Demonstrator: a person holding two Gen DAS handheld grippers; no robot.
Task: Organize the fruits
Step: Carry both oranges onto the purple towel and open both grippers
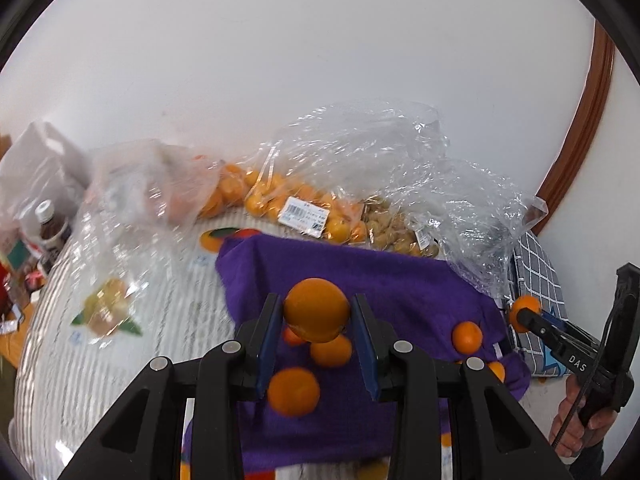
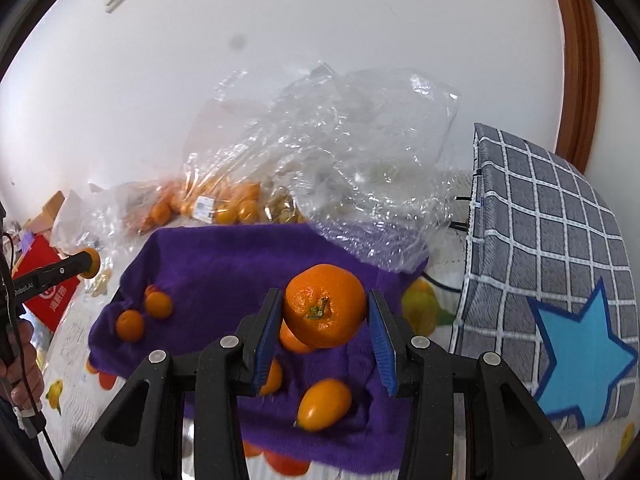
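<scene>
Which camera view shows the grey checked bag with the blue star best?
The right wrist view: the bag fills its right side, star fully visible. The left wrist view shows only a narrow strip of the bag, partly behind the right gripper.

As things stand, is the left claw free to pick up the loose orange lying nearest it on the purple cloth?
Probably not yet. The left claw is already shut on an orange, so its jaws are occupied. The loose orange lies uncovered on the purple cloth; nothing else blocks it.
</scene>
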